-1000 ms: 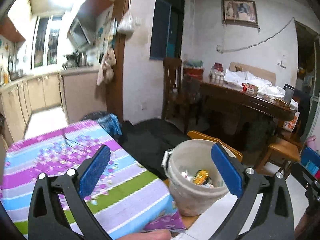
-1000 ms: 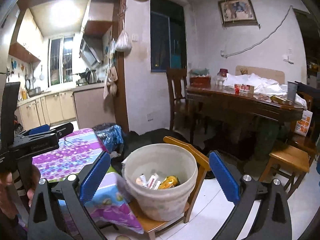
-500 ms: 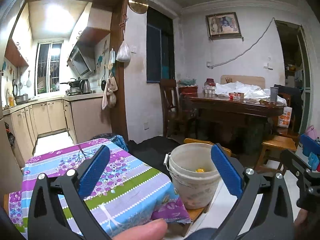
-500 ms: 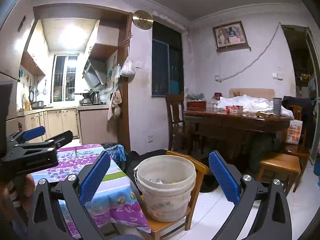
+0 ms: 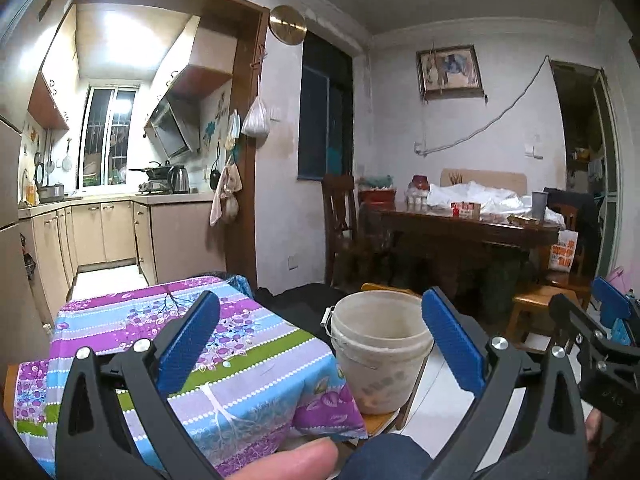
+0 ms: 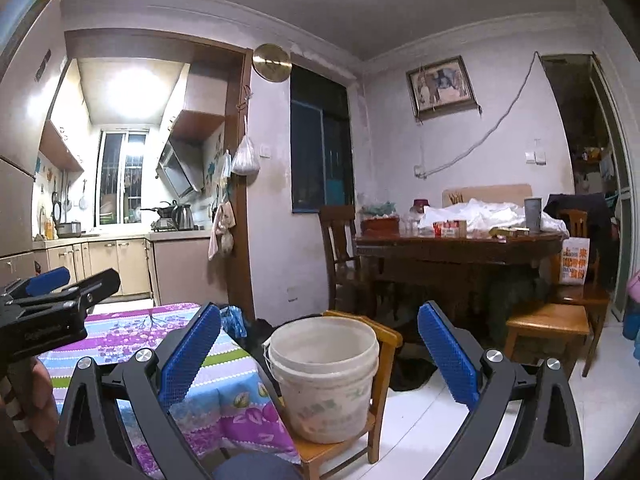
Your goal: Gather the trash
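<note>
Both hand-held grippers gape open, empty. The white bucket [image 6: 324, 376] stands upright ahead on a wooden chair [image 6: 384, 344]. The right hand-held gripper [image 6: 318, 354] looks nearer than the left hand-held gripper [image 5: 320, 338].

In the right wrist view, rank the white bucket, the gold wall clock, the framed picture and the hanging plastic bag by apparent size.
1. White bucket, largest, though it is also nearest the camera.
2. Framed picture.
3. Gold wall clock.
4. Hanging plastic bag, close to the clock; that order is unsure.

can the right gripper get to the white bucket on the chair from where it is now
Probably yes. The right gripper is open and empty, and the white bucket sits straight ahead of it on the wooden chair, mouth up. Nothing visible lies between them; the table stays off to the left.
</note>
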Demonstrator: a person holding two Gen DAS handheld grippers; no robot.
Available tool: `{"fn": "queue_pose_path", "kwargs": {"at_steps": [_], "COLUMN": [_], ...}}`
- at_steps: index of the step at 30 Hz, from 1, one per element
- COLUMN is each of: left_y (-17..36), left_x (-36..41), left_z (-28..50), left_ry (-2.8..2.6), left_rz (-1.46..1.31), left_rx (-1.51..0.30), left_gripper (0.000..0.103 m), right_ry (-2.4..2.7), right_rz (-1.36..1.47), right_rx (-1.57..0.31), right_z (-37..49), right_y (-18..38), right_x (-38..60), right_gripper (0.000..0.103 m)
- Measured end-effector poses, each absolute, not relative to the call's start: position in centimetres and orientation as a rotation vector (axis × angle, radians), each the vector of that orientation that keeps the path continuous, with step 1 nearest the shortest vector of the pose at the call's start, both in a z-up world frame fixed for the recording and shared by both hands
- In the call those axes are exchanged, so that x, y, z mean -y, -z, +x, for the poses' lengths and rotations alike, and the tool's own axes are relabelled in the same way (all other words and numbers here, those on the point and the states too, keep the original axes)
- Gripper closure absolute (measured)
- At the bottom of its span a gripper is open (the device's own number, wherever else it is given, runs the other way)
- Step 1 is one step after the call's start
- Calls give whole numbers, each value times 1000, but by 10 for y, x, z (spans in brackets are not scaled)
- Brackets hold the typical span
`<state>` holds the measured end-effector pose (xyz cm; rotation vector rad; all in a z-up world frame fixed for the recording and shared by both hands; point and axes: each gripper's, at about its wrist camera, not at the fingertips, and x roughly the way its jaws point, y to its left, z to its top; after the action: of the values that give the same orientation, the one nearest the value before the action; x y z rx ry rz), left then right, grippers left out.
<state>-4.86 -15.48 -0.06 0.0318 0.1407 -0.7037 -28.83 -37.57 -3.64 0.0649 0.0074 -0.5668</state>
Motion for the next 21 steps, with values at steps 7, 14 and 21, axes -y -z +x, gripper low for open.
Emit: {"fn": "queue_pose_path", "kwargs": {"at_steps": [7,14,21], "left_y": [1,4,3], "left_x": [157,155,150], "left_z": [-54,-45,-39], "left_ry": [726,700,658], "left_rz": [51,40,31], "left_rx": [-149,-182,-211], "left_gripper": [6,6,6], "right_ry": [533,487,455], "right_rz": [64,61,59], "right_rx": [-51,-97,-108], "right_z": [-276,-263,-253], "right_y": [32,33,29], "right_x": [377,375,373], "right_gripper": [5,5,5]}}
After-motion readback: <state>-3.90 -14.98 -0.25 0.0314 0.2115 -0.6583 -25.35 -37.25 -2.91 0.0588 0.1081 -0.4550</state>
